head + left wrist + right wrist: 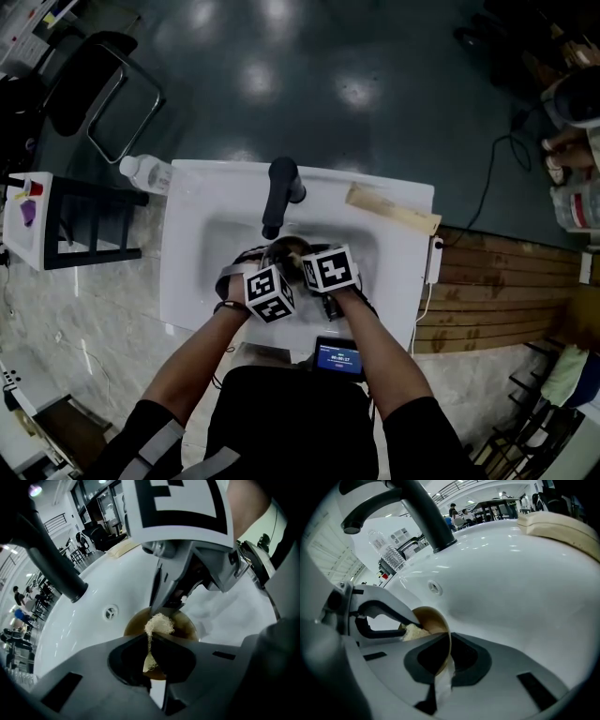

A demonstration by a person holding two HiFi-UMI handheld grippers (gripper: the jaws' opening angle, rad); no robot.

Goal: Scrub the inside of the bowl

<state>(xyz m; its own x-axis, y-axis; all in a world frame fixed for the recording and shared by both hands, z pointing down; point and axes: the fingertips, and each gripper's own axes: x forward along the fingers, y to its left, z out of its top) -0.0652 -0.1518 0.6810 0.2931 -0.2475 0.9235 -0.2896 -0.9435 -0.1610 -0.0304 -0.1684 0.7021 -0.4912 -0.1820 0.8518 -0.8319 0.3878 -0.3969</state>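
Note:
A brown bowl (pixel 287 250) sits tilted in the white sink basin (pixel 192 253). My right gripper (pixel 449 641) is shut on the bowl's thin rim (pixel 446 634), with the wall between its jaws. My left gripper (pixel 150 638) is shut on a beige fibrous scrubber (pixel 158 623), and the tuft rests inside the bowl (pixel 186 623). In the right gripper view the left gripper (pixel 404 625) reaches into the bowl from the left with the scrubber (pixel 412 632). In the left gripper view the right gripper (pixel 167 604) stands at the bowl's far rim. In the head view both marker cubes cover the jaws.
A black faucet (pixel 279 192) arches over the basin's back. An overflow hole (pixel 110 612) shows in the basin wall. A clear plastic bottle (pixel 145 172) lies at the sink's left corner and a beige board (pixel 392 208) at its back right. A small screen (pixel 337 358) sits at the front edge.

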